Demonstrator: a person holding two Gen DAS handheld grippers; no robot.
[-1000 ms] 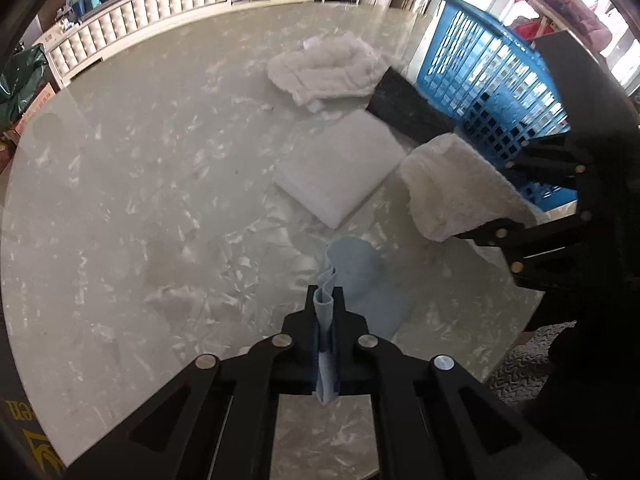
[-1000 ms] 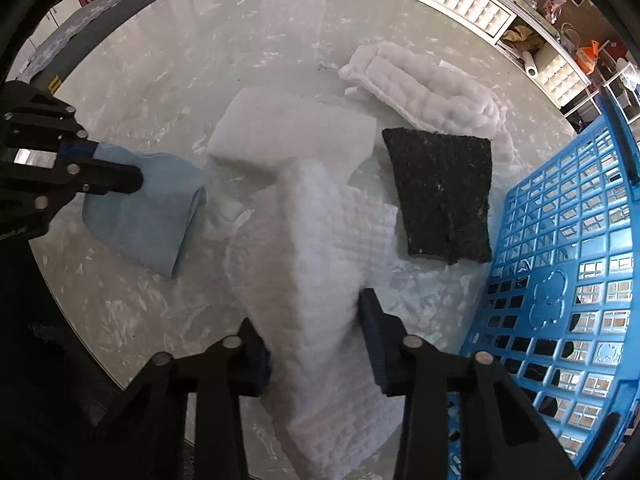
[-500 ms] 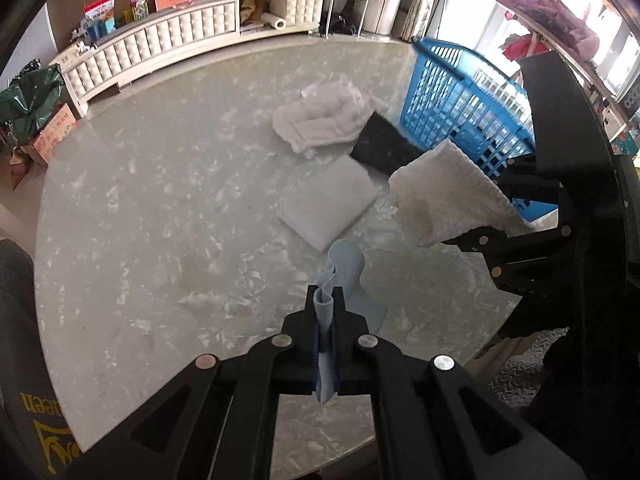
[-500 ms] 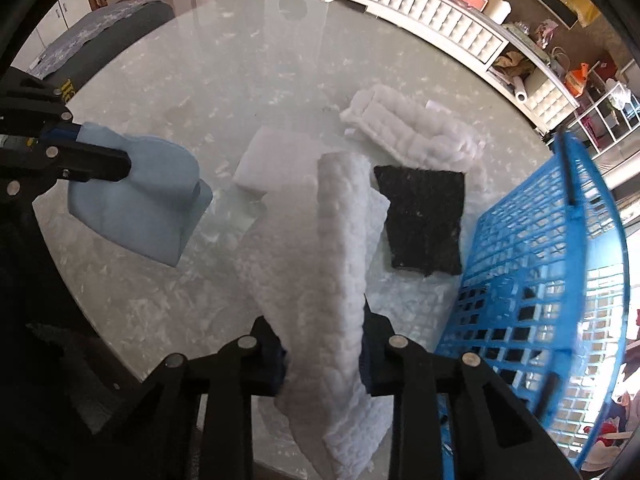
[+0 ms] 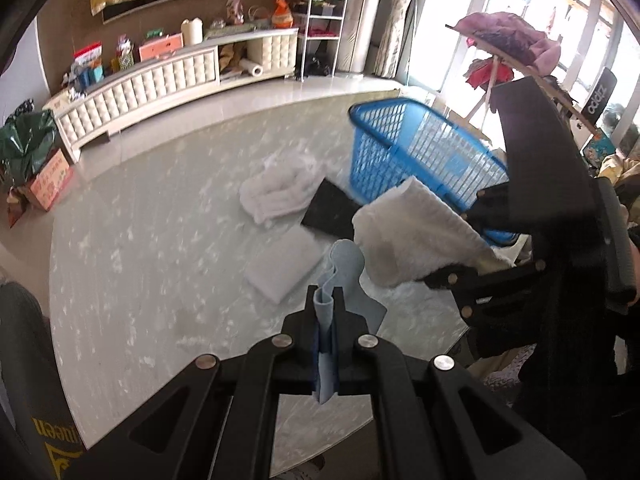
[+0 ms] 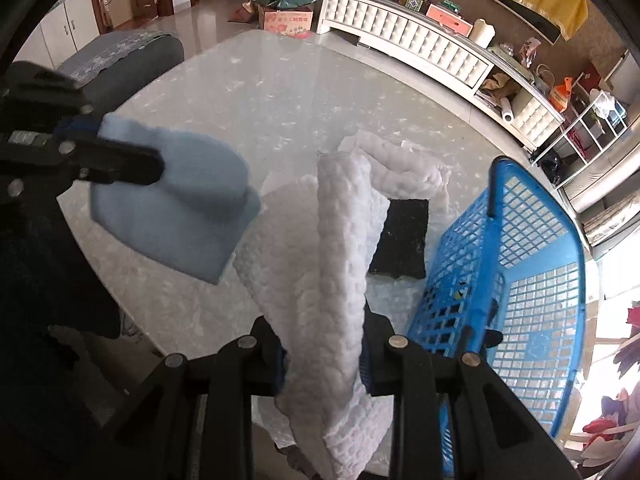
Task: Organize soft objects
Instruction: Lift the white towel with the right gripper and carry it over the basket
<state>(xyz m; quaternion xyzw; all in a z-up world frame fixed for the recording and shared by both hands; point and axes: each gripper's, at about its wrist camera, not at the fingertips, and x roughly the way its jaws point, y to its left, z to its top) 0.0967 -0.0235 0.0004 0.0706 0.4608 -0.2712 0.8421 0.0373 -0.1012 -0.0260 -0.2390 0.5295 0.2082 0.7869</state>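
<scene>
- Step in hand, by my read: carry both cloths over to the blue plastic lattice basket [image 6: 516, 280] at the table's right edge and drop them in.
- Left gripper [image 5: 327, 300] clamped tight on thin pale-blue felt cloth [image 6: 176, 216] — it hangs clear of the marble-look round table [image 5: 160, 240].
- Right gripper [image 6: 322, 356] pinching thick white waffle-textured cloth [image 6: 340, 248], which droops low — lift it over the rim before letting go.
- Left on the table: fluffy white towel [image 5: 276, 192], black scouring pad [image 5: 330, 212], flat white foam pad [image 5: 280, 272].

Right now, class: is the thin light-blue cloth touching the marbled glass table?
Apart. The right wrist view shows the light-blue cloth hanging from the left gripper, clear of the table.
</scene>
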